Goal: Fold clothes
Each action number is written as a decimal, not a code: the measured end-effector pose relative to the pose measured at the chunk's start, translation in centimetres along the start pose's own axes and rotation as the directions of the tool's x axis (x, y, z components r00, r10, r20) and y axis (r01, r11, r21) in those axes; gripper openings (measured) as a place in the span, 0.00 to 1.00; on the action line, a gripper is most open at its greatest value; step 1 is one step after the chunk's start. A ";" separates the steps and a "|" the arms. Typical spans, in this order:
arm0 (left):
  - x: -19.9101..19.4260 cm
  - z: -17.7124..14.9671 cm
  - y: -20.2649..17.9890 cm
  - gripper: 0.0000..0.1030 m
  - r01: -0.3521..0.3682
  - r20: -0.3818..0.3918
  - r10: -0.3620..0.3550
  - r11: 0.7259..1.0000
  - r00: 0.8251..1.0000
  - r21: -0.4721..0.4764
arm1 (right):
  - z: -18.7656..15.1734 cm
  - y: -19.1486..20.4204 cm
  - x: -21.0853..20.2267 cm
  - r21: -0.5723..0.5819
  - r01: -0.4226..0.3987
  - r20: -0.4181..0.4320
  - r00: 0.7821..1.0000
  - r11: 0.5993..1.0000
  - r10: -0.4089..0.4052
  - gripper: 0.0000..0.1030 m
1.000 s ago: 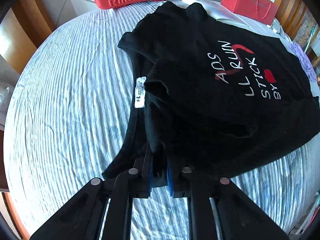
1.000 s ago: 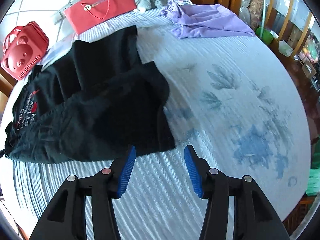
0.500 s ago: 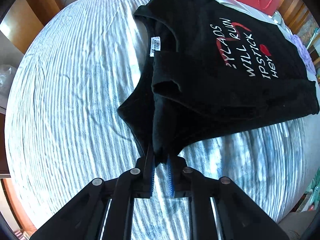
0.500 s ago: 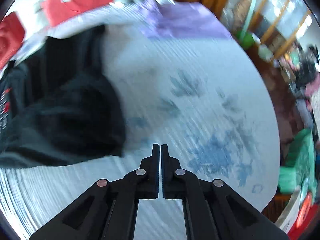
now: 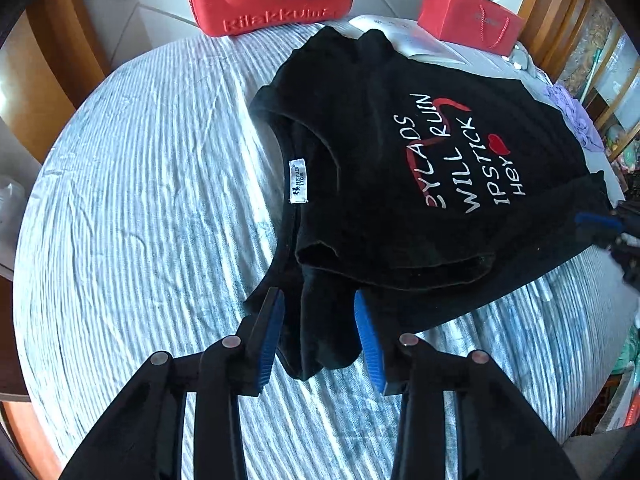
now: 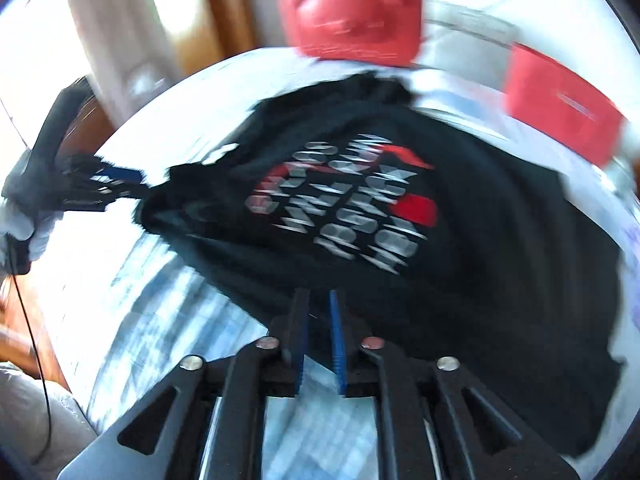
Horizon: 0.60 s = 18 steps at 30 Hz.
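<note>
On the striped bedsheet, my left gripper has released the black T-shirt sleeve between its fingers, while my right gripper, blurred, apparently now clamps the hem.

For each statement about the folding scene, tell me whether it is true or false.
1. The left gripper has open jaws, with fabric between them. True.
2. The black T-shirt lies with its print down. False: the white and red lettering faces up.
3. A white label shows at the neckline. True.
4. The red paper bag lies on the T-shirt. False: it stands beyond the shirt, apart from it.
</note>
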<state>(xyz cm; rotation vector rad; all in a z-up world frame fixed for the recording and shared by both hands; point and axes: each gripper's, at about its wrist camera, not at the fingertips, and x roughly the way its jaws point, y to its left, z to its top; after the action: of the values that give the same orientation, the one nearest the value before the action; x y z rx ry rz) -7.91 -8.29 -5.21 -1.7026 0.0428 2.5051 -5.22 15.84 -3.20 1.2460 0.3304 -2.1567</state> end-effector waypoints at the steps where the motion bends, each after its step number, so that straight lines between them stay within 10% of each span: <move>1: -0.1 -0.4 0.0 0.36 0.010 -0.002 -0.010 1.000 1.000 0.001 | 0.3 1.1 0.7 -0.025 -0.014 -0.005 1.000 1.000 0.014 0.27; 12: 3.1 0.0 -0.1 0.35 0.096 -0.003 -0.096 0.992 0.995 0.086 | 4.2 6.9 7.4 -0.255 -0.059 -0.083 0.996 0.965 0.039 0.37; 13: 3.1 0.4 -0.4 0.32 0.105 0.004 -0.106 0.990 0.994 0.095 | 4.6 6.7 8.0 -0.253 -0.068 -0.102 0.994 0.965 0.043 0.33; 14: 3.1 0.7 -0.6 0.08 0.113 0.010 -0.115 0.988 0.993 0.104 | 4.9 6.6 8.7 -0.251 -0.077 -0.122 0.991 0.965 0.047 0.11; 18: 3.3 3.2 -0.2 0.05 0.125 0.020 -0.127 0.990 0.992 0.065 | 7.7 1.8 9.1 -0.016 -0.087 -0.055 0.995 0.996 0.086 0.08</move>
<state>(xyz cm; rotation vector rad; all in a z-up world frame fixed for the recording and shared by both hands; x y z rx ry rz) -12.03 -7.55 -7.08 -1.5981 0.0119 2.4065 -12.72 7.08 -6.75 1.2866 0.3121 -2.0459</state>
